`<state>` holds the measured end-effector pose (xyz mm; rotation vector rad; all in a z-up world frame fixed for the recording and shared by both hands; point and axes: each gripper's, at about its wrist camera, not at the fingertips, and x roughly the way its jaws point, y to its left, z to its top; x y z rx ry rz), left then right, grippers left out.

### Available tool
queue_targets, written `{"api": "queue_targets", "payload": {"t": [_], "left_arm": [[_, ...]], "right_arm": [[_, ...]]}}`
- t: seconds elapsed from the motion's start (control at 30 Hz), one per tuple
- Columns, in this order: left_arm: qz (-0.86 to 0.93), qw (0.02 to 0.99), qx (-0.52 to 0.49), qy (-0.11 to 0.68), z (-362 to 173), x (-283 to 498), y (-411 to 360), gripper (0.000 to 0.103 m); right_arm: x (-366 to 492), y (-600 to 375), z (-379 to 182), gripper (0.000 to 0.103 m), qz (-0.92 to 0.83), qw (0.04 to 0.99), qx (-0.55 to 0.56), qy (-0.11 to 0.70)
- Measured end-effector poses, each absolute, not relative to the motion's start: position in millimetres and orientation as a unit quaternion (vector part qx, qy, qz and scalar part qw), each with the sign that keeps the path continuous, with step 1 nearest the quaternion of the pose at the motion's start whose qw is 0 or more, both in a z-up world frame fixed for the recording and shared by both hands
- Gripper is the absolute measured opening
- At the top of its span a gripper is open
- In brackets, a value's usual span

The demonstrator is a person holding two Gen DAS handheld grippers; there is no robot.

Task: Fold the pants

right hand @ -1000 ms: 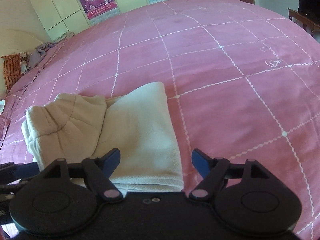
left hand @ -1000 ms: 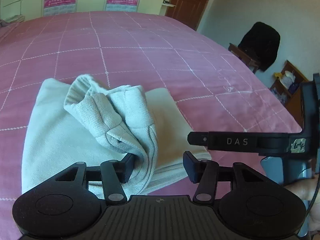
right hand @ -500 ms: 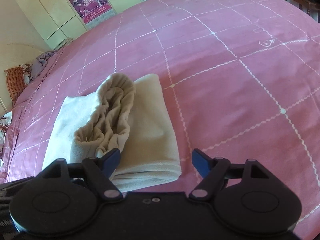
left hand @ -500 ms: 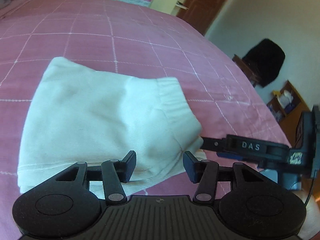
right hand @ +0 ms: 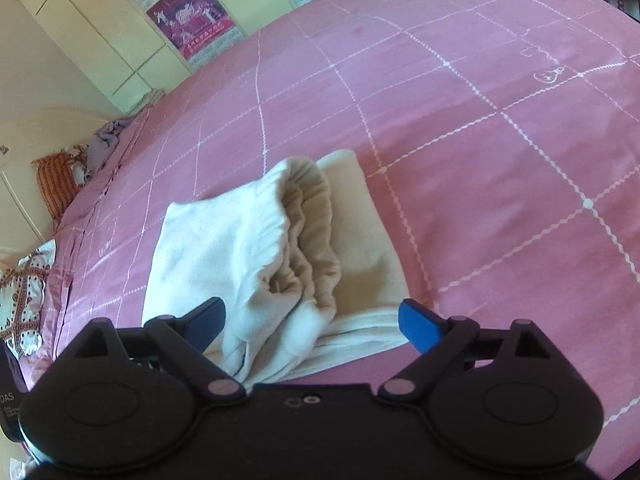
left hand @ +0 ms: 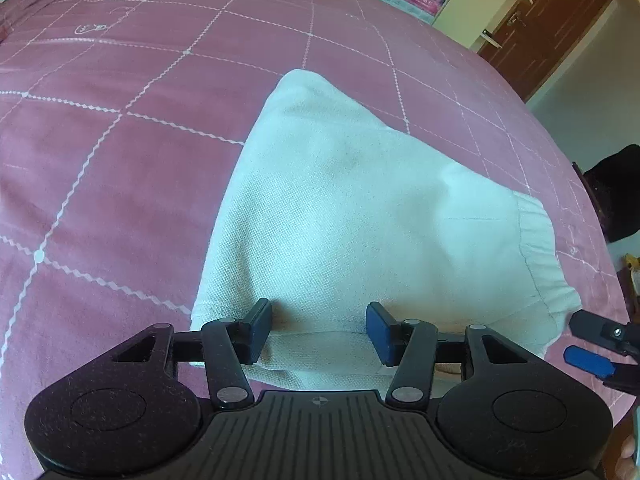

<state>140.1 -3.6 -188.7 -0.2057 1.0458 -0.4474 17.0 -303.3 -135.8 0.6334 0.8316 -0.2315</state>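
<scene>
Pants (left hand: 360,208) lie folded into a compact stack on the bed (left hand: 120,160), directly ahead of both pairs of fingers. I have the left gripper (left hand: 319,330) and right gripper (right hand: 312,320) spread apart, holding nothing, so the stack rests undisturbed, its waistband (right hand: 308,220) uppermost.

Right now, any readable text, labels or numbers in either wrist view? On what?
"OAS": partial white lettering, cut off at the frame edge, on the left gripper body seen in the right wrist view.
Posters on the cupboard doors: print too blurred to read.
Nothing else legible.
</scene>
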Motion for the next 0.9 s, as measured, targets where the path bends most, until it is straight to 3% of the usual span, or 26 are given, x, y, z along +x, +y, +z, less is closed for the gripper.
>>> {"api": "queue_targets", "payload": {"t": [0.23, 0.3, 0.37, 0.53, 0.6, 0.77, 0.9], "left_arm": [[-0.219, 0.839, -0.105, 0.488, -189.8, 138.7, -5.5, 0.052], [-0.220, 0.840, -0.104, 0.486, -190.9, 139.5, -6.2, 0.052], [-0.220, 0.840, -0.107, 0.484, -192.6, 140.0, -4.2, 0.052], [-0.218, 0.843, -0.125, 0.476, -186.4, 140.5, 1.2, 0.052], [-0.216, 0.851, -0.121, 0.463, -178.1, 140.5, 0.8, 0.052], [-0.236, 0.854, -0.121, 0.448, -162.0, 145.8, -12.9, 0.052], [-0.245, 0.846, -0.104, 0.463, -174.4, 146.0, -31.9, 0.052]], "right_arm": [[37.9, -295.1, -161.7, 0.092, -0.119, 0.831, 0.335, 0.428], [43.7, -289.2, -163.0, 0.082, -0.127, 0.835, 0.319, 0.431], [46.7, -285.0, -162.2, 0.065, -0.131, 0.842, 0.302, 0.427], [46.0, -274.7, -149.6, 0.046, -0.119, 0.866, 0.257, 0.411], [43.8, -267.1, -127.3, 0.032, -0.094, 0.893, 0.225, 0.379], [47.3, -273.5, -88.2, 0.031, -0.067, 0.921, 0.180, 0.339], [45.2, -306.3, -102.1, 0.031, -0.083, 0.906, 0.207, 0.359]]}}
